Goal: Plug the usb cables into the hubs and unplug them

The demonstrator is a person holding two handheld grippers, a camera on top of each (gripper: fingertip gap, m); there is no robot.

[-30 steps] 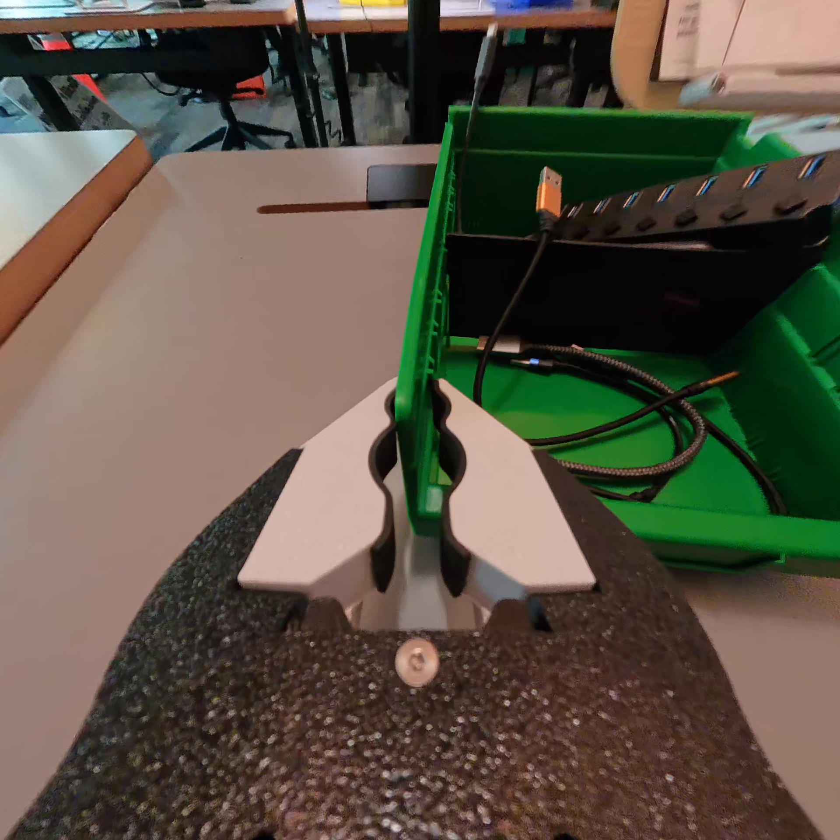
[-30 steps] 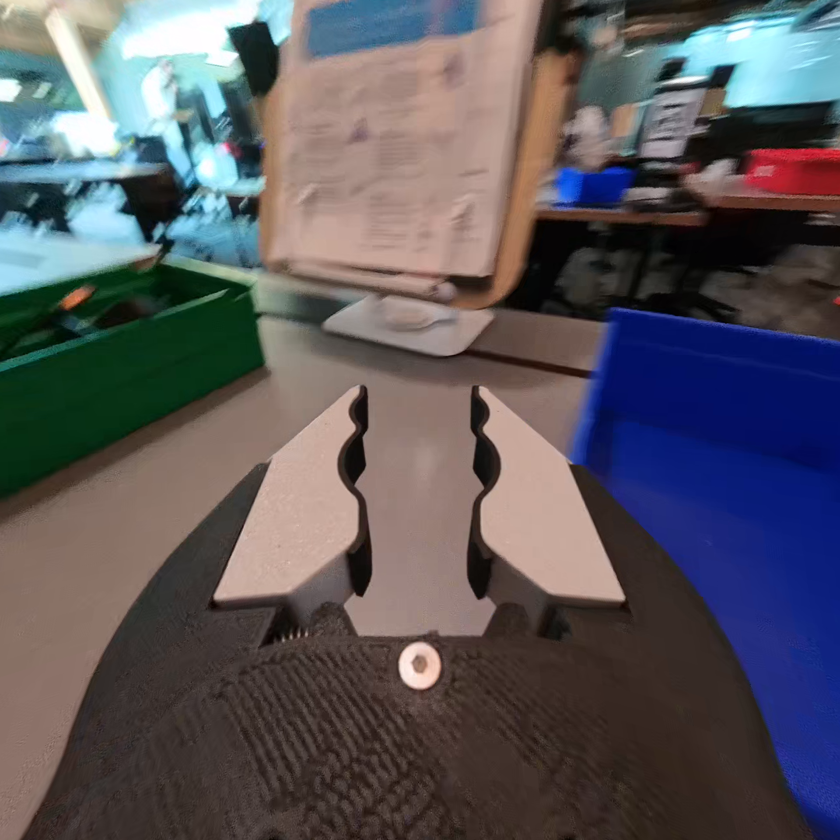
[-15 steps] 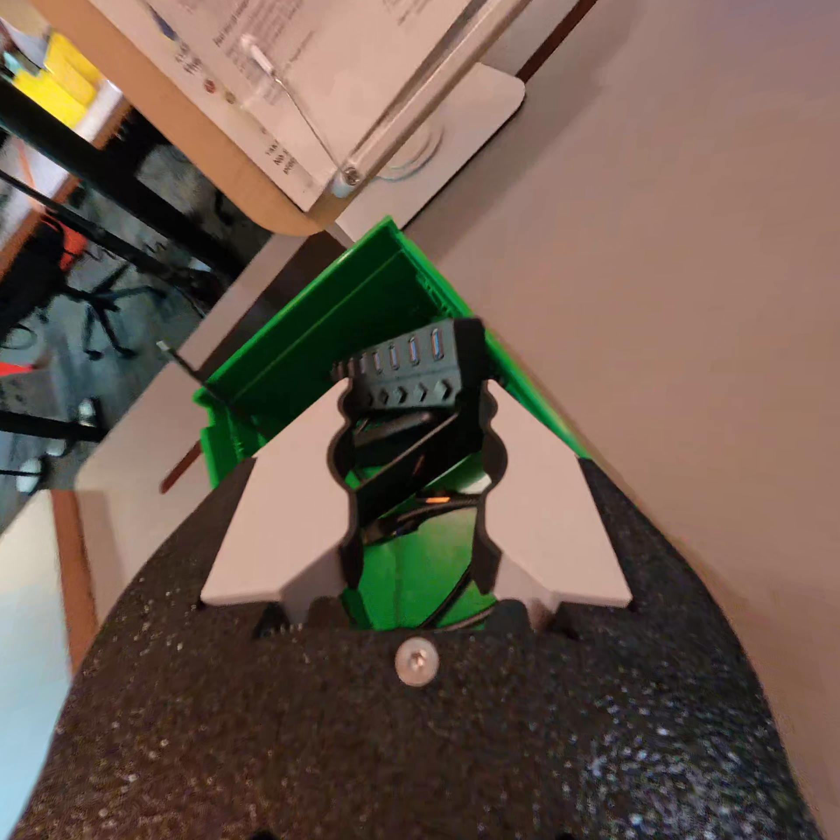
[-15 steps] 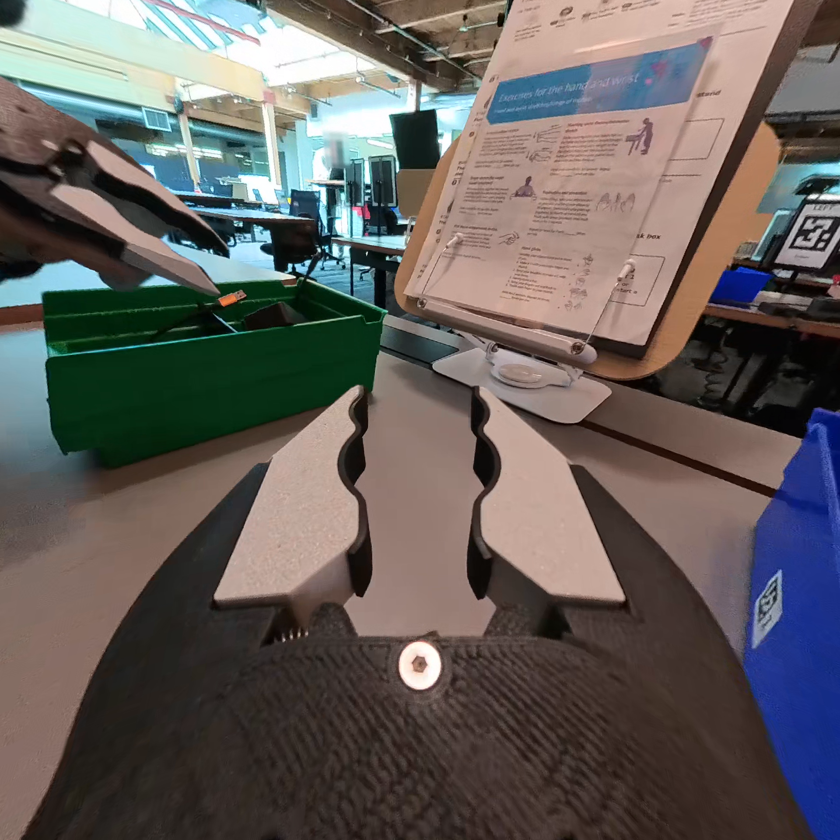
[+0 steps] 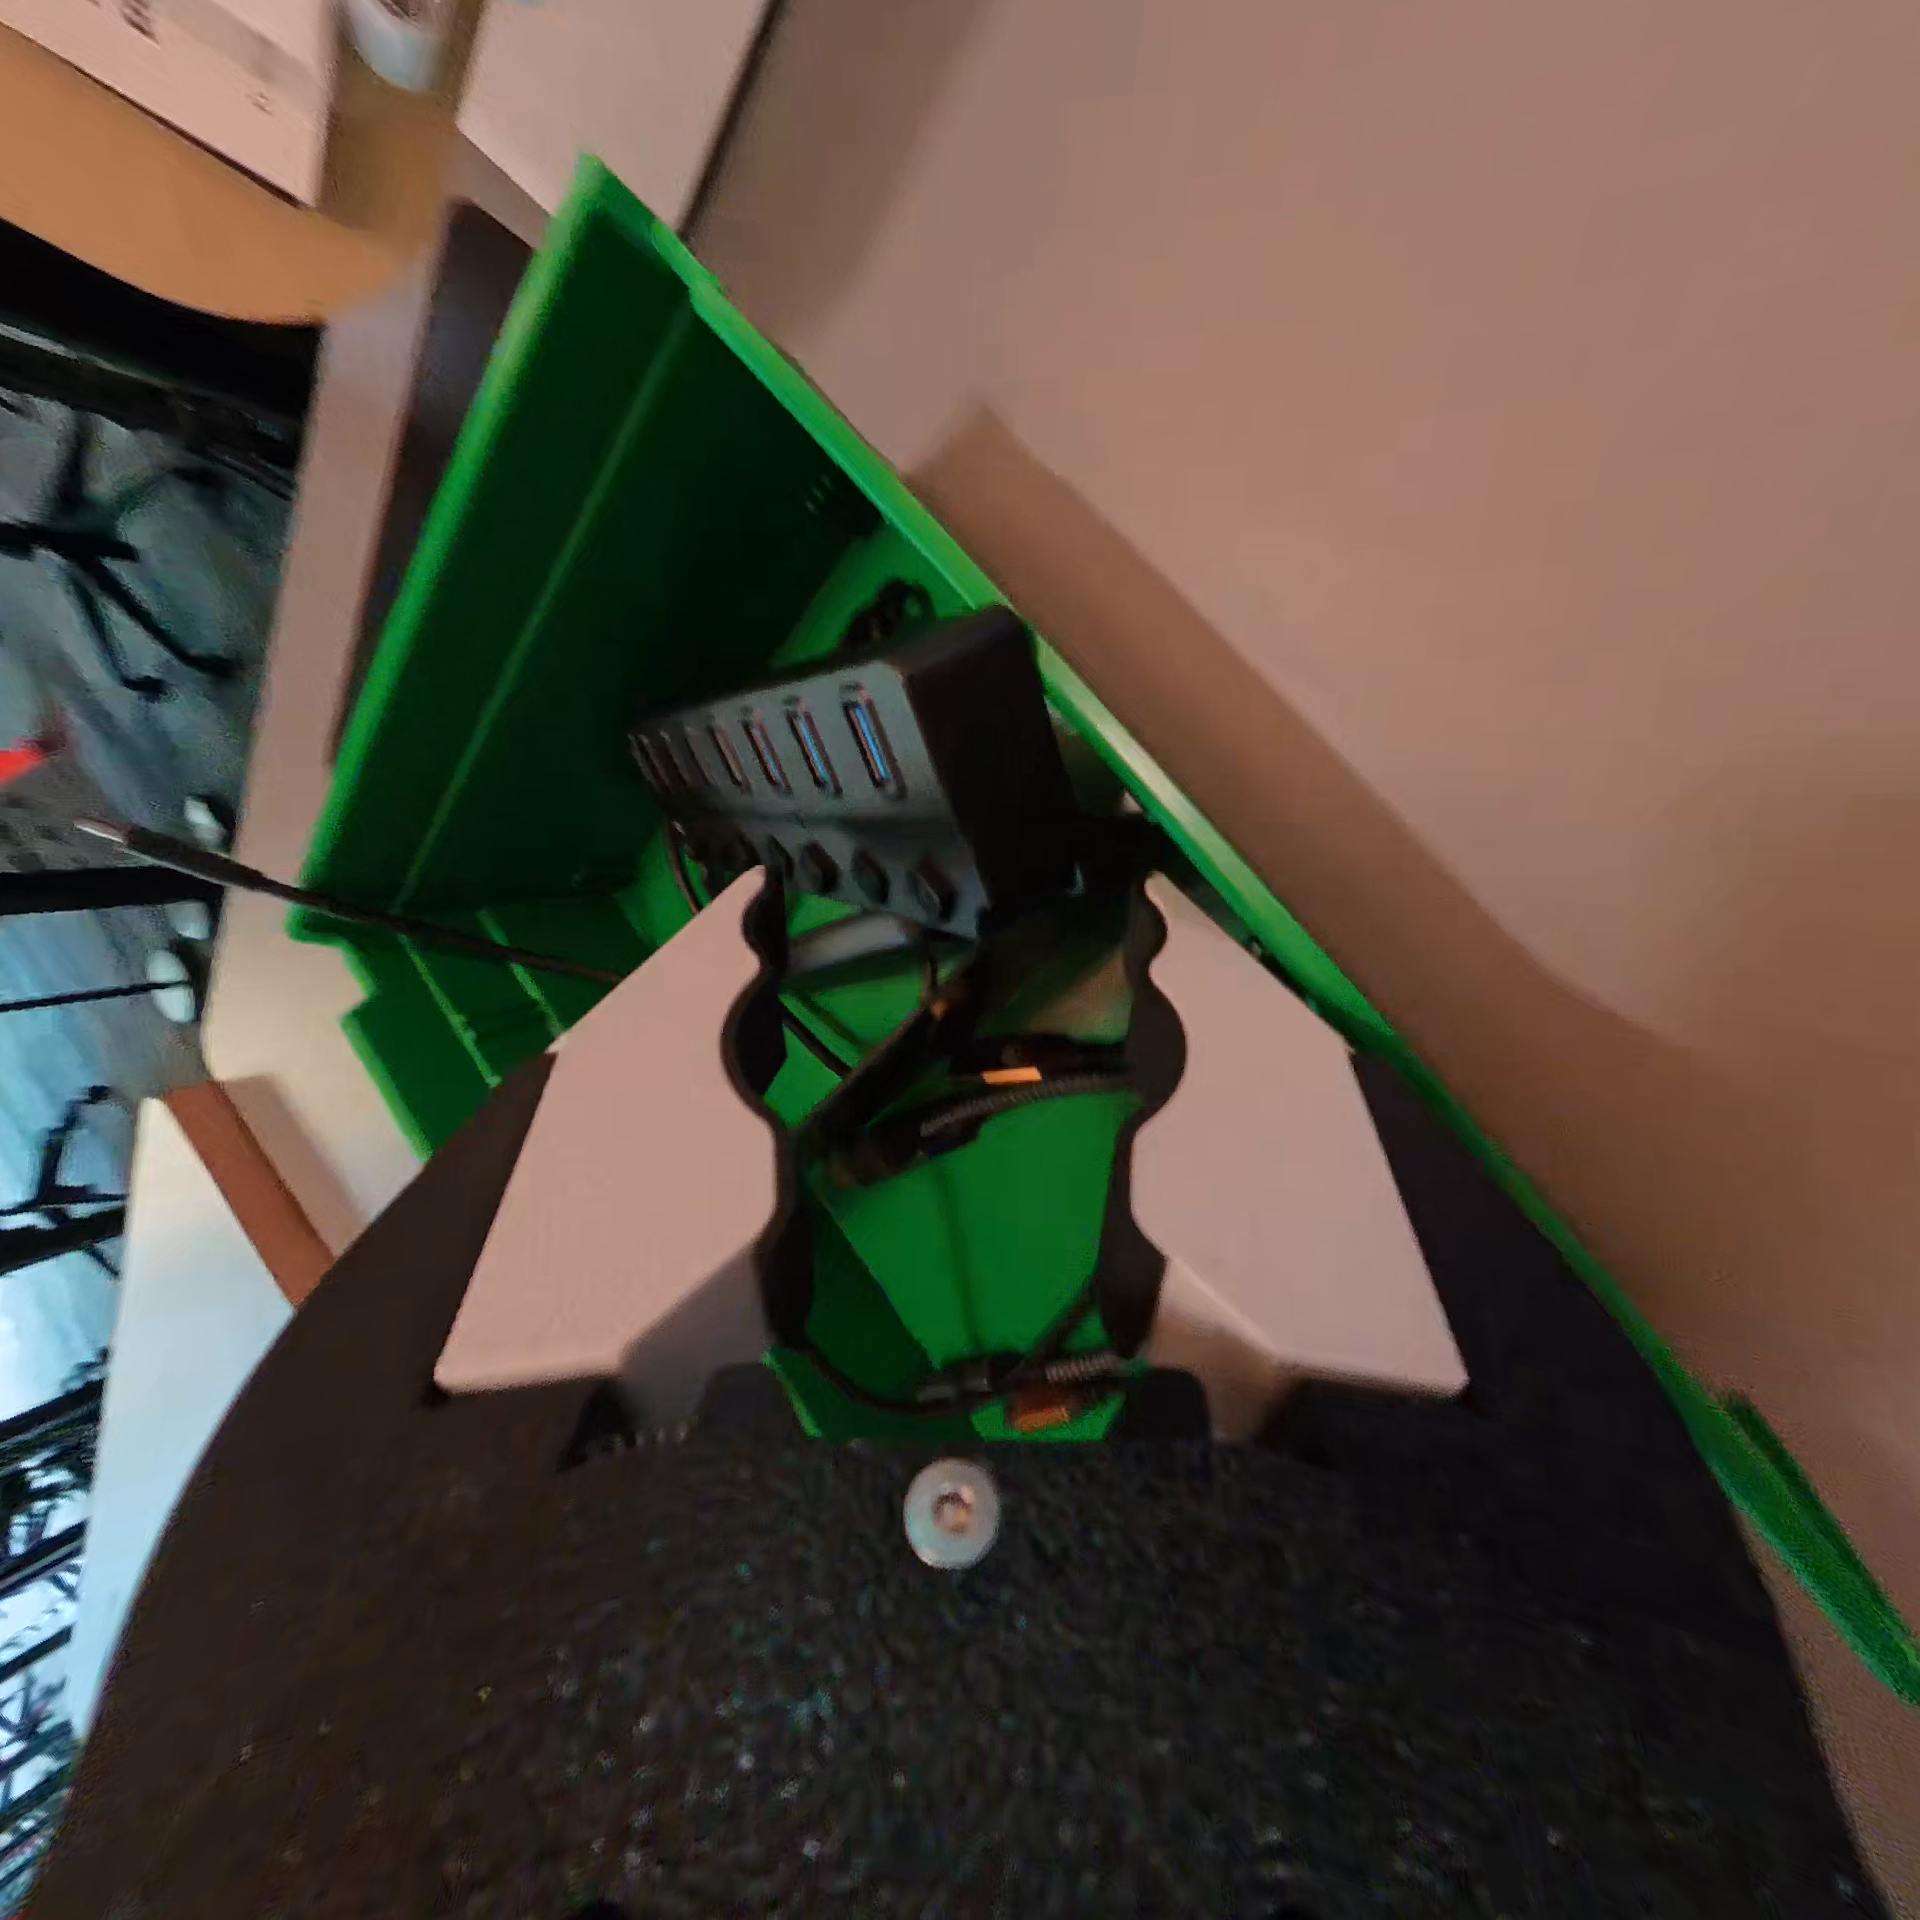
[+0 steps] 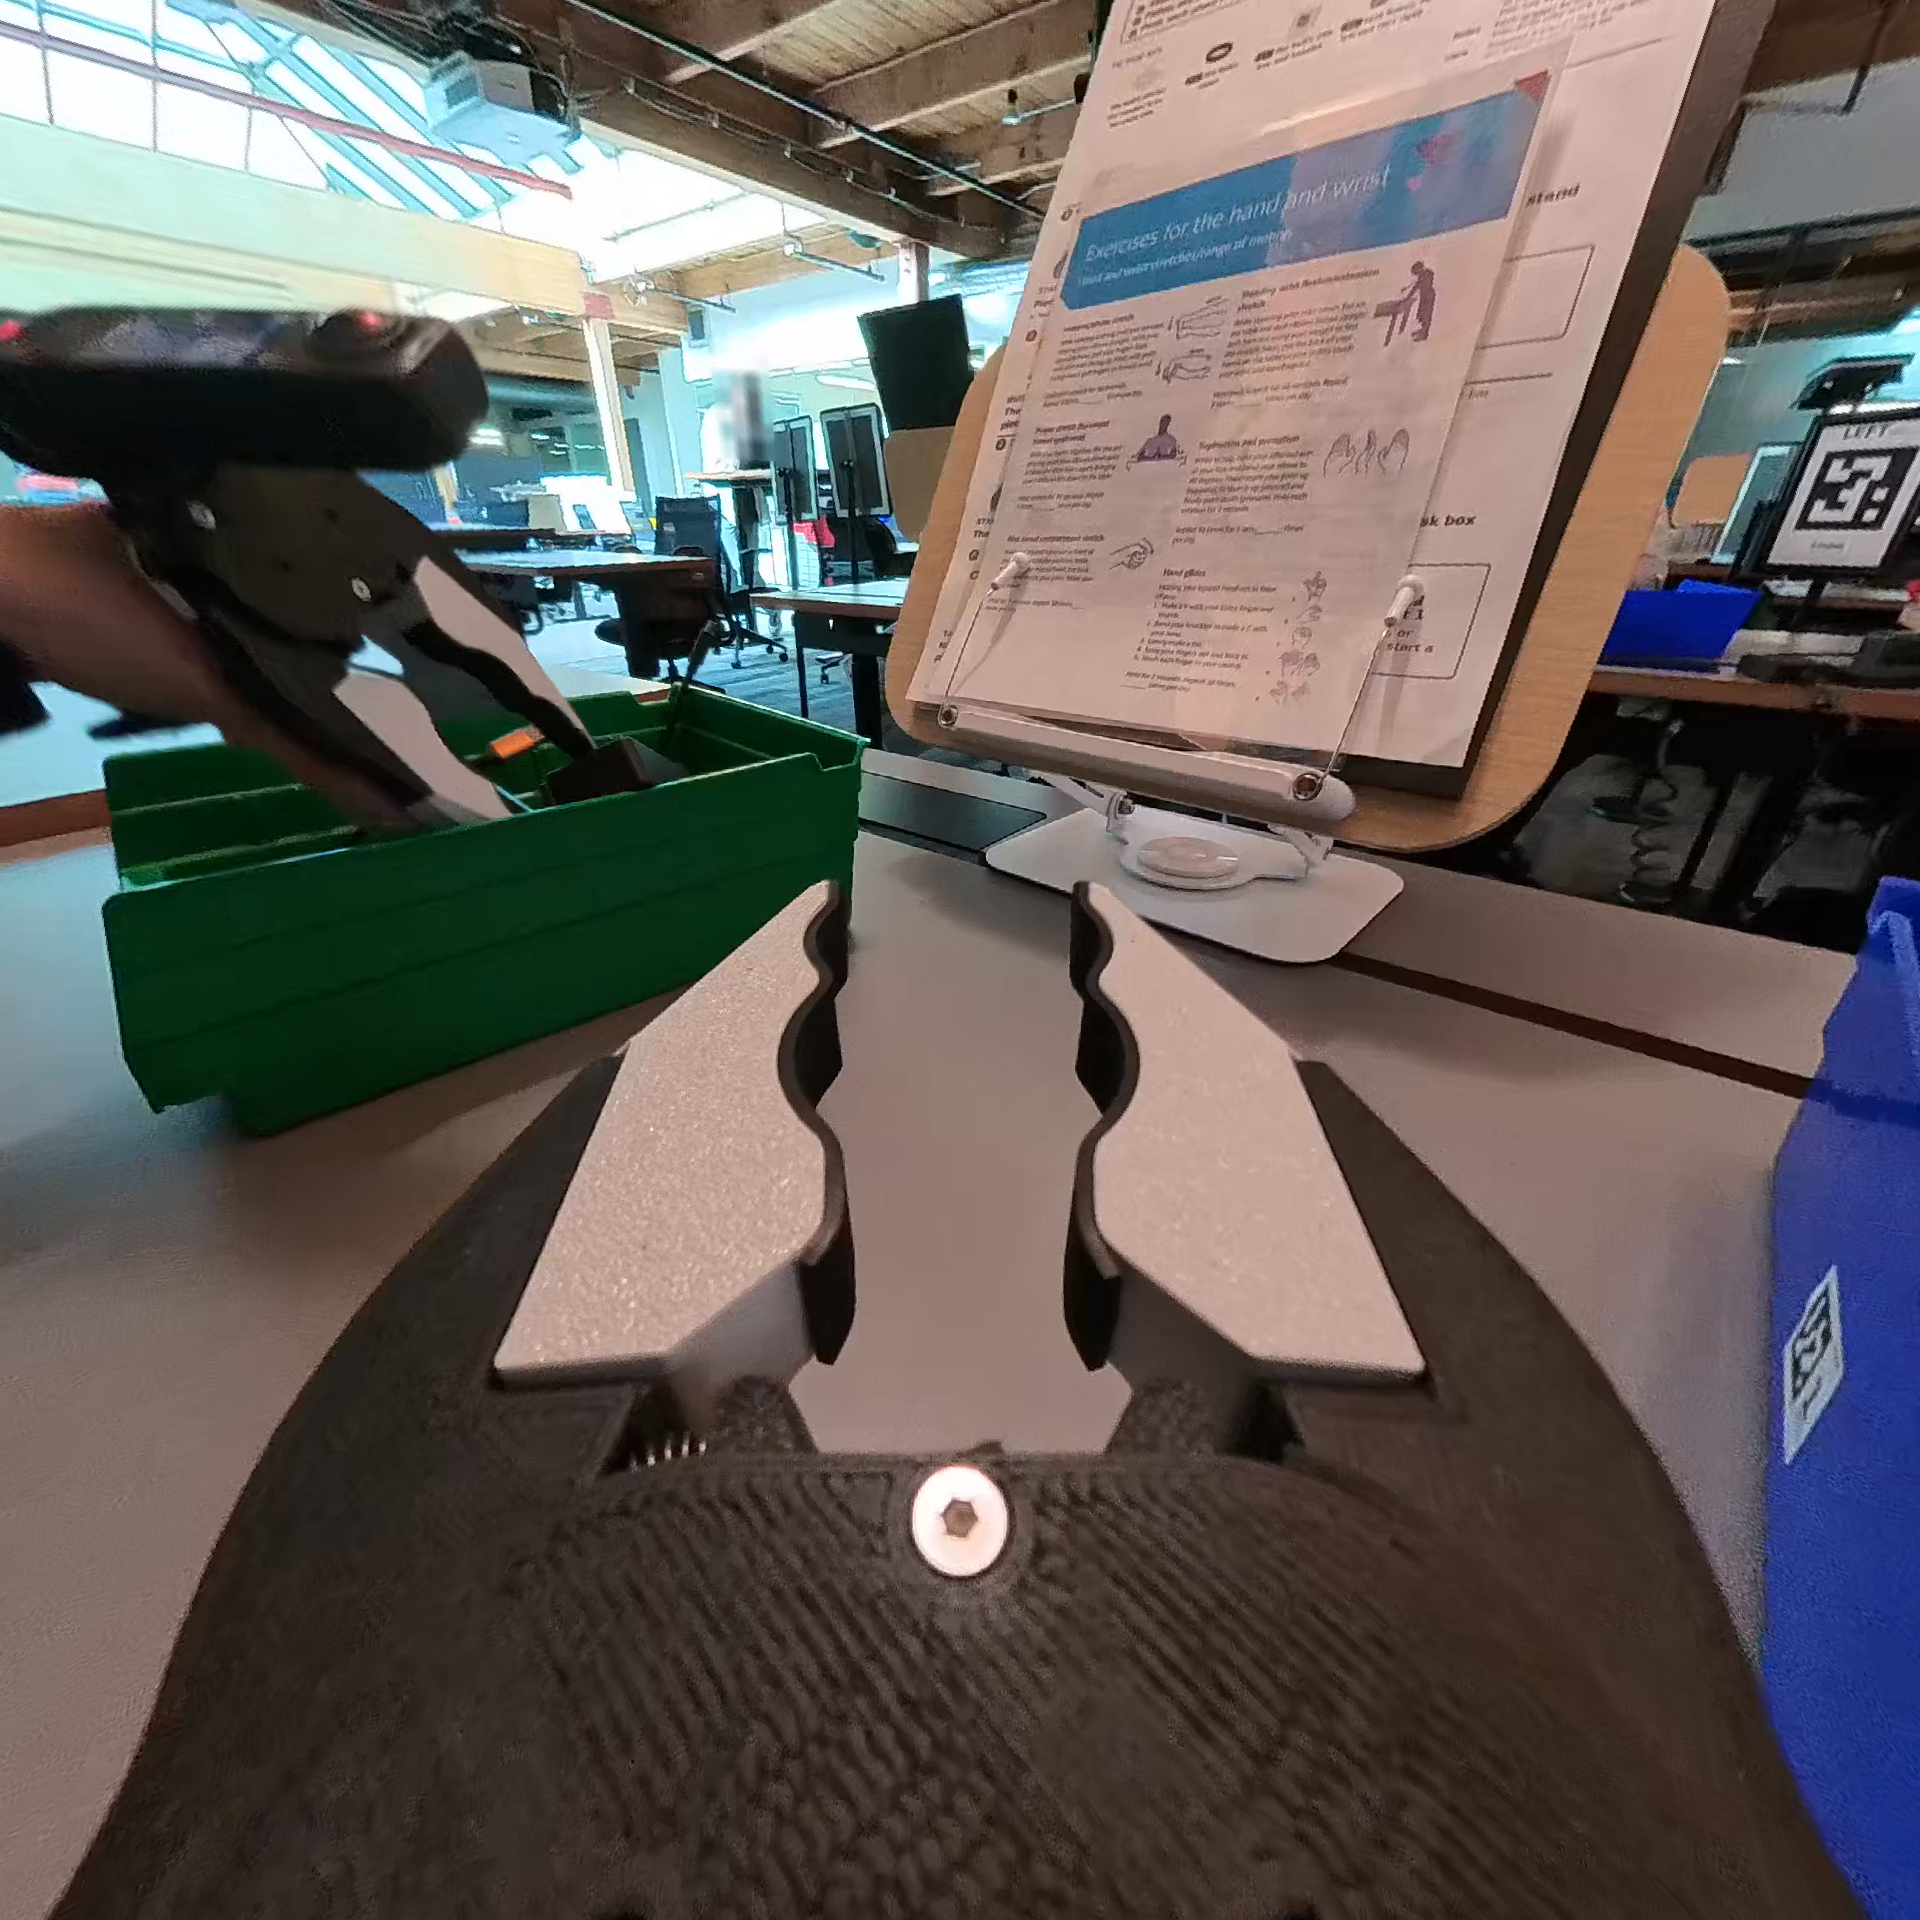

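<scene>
The task is judged to be at its opening stage. No cable is seen plugged into the black USB hub (image 5: 862, 790): its row of blue-lined ports is seen empty in the left wrist view. All plugging and unplugging is judged still to be done.

The hub is found inside the green bin (image 5: 582, 644), propped at a tilt against the bin's wall. The loose cables (image 5: 935, 1091), black and braided, with orange-tipped plugs, are lying tangled on the bin floor just below the hub. One thin black cable (image 5: 249, 883) is seen projecting over the bin's rim.

The left hand-held gripper (image 5: 951, 935) is held over the bin interior, jaws spread wide, nothing gripped; the hub's lower edge is framed between the fingertips, though contact cannot be confirmed owing to blur. In the right wrist view the same tool (image 6: 457, 727) is seen reaching down into the bin (image 6: 468, 956).

The right hand-held gripper (image 6: 956, 935) is held low over the bench (image 6: 1558, 1143), well apart from the bin, jaws parted moderately and empty.

Writing is noted on printed sheets on a document stand (image 6: 1247, 499), on square coded markers on a blue bin (image 6: 1849, 1558) and on a far stand; none is reproduced. No brand is legible on the hub.
</scene>
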